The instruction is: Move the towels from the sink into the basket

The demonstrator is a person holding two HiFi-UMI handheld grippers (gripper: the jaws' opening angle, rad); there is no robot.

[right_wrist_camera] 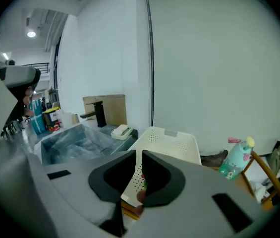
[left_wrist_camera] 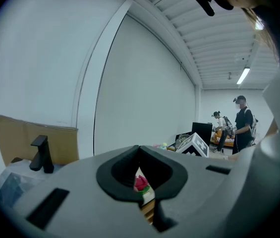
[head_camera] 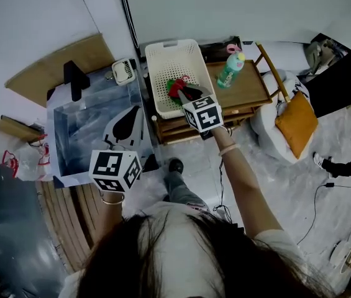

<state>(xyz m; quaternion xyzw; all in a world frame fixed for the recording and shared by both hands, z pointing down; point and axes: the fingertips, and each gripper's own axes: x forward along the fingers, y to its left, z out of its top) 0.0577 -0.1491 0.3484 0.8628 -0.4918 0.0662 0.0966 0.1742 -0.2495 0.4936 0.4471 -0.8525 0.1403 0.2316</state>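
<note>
White-walled room, wooden worktop [head_camera: 250, 89] right of clear sink [head_camera: 60, 113], red-green towels [head_camera: 176, 87] in white basket [head_camera: 163, 51] just beyond empty, narrowly parted right claw [head_camera: 186, 95], left claw [head_camera: 133, 112] closed, empty, near sink.

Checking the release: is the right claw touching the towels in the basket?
Apart. Right gripper view: the right claw is empty, and the towels lie beyond it, down in the basket.
</note>
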